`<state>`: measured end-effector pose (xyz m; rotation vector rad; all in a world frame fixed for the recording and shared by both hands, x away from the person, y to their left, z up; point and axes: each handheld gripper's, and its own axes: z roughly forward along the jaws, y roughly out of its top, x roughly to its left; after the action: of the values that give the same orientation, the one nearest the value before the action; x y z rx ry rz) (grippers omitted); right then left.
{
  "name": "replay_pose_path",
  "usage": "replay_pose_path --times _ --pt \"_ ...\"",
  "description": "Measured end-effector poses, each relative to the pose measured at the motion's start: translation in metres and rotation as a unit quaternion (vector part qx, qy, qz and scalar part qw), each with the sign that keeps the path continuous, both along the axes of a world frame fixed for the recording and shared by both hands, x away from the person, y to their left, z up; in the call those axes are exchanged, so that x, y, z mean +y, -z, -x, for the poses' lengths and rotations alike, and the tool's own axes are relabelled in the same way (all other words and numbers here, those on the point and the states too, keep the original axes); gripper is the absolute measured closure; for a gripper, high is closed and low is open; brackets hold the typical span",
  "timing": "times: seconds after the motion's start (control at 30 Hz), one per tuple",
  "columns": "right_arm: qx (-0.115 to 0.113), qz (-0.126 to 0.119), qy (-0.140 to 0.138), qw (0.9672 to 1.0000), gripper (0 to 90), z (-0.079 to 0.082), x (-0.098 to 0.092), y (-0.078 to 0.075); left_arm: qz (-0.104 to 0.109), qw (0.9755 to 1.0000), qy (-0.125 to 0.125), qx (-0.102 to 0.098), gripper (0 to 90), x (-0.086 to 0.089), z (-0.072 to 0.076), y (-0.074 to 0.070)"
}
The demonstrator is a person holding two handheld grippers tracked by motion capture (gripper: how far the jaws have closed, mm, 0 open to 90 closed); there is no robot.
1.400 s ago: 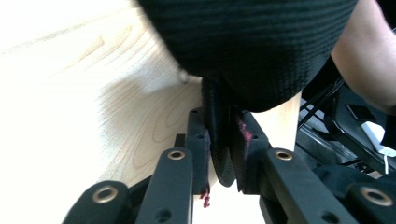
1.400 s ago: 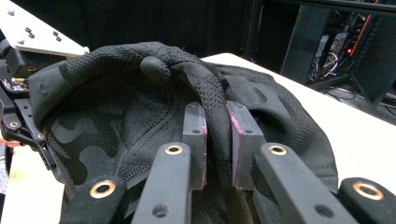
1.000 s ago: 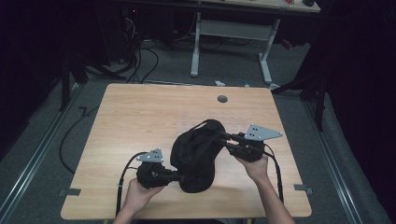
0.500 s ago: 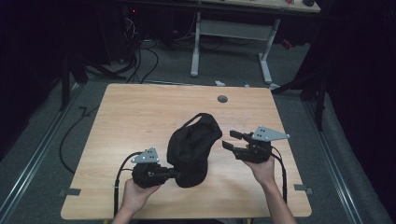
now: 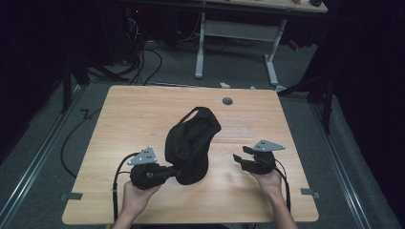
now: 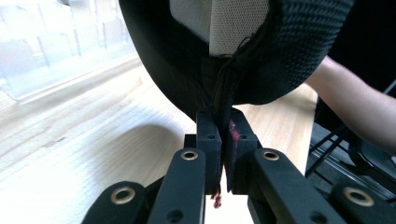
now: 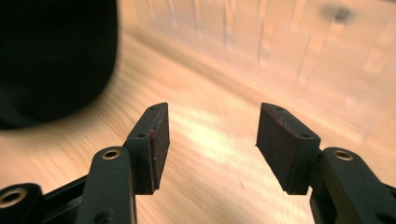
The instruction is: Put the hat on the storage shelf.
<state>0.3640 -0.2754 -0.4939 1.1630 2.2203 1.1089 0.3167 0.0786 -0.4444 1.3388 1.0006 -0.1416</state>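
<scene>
A black cap [image 5: 191, 140] with a mesh side and a pale lining stands tilted on the wooden table [image 5: 133, 114]. My left gripper [image 5: 175, 172] is shut on its lower edge. In the left gripper view the pads [image 6: 208, 135] pinch the cap's seam, and the cap [image 6: 275, 56] rises above them. My right gripper [image 5: 239, 160] sits to the right of the cap, apart from it. Its jaws have just been opening, and in the right gripper view [image 7: 212, 135] nothing lies between them. The cap [image 7: 51, 56] shows dark at the upper left there.
A small grey grommet [image 5: 227, 101] is set in the table near its far edge. Behind the table stands a white desk frame [image 5: 239, 33], and cables [image 5: 143, 57] lie on the floor at the far left. A person's forearm [image 6: 355, 107] shows in the left gripper view.
The right gripper let go of the cap, opened, and moved right and down toward the table. The cap shifted left and now hangs from the left gripper alone.
</scene>
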Motion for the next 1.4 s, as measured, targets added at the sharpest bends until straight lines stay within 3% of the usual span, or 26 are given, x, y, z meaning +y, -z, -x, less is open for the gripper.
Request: replay_pose_path --times 0.1,0.23,0.27,0.47,0.8,1.03,1.4 --pt "0.025 0.007 0.014 0.9996 42.7 -0.002 -0.004 0.017 0.005 0.9997 -0.020 -0.009 86.3 0.004 -0.002 -0.003" --pt "0.037 0.019 0.023 0.9989 41.6 -0.002 -0.006 0.026 0.013 0.9992 -0.033 -0.020 86.3 0.006 -0.003 -0.006" --pt "0.034 0.025 0.030 0.9986 41.6 -0.002 -0.007 0.030 0.020 0.9987 -0.040 -0.026 86.3 0.007 -0.003 -0.009" --pt "0.035 0.036 0.043 0.9978 40.9 -0.002 -0.008 0.037 0.014 0.9979 -0.053 -0.034 86.3 0.006 -0.008 -0.014" --pt "0.036 0.043 0.042 0.9975 37.8 -0.001 -0.006 0.037 0.013 0.9950 -0.088 -0.044 86.3 0.008 -0.034 -0.027" --pt "0.037 0.045 0.045 0.9973 36.6 -0.001 -0.006 0.037 -0.001 0.9933 -0.103 -0.052 86.2 0.004 -0.058 -0.040" --pt "0.037 0.044 0.045 0.9973 36.2 -0.001 -0.006 0.037 -0.039 0.9865 -0.138 -0.080 86.3 0.001 -0.086 -0.046"
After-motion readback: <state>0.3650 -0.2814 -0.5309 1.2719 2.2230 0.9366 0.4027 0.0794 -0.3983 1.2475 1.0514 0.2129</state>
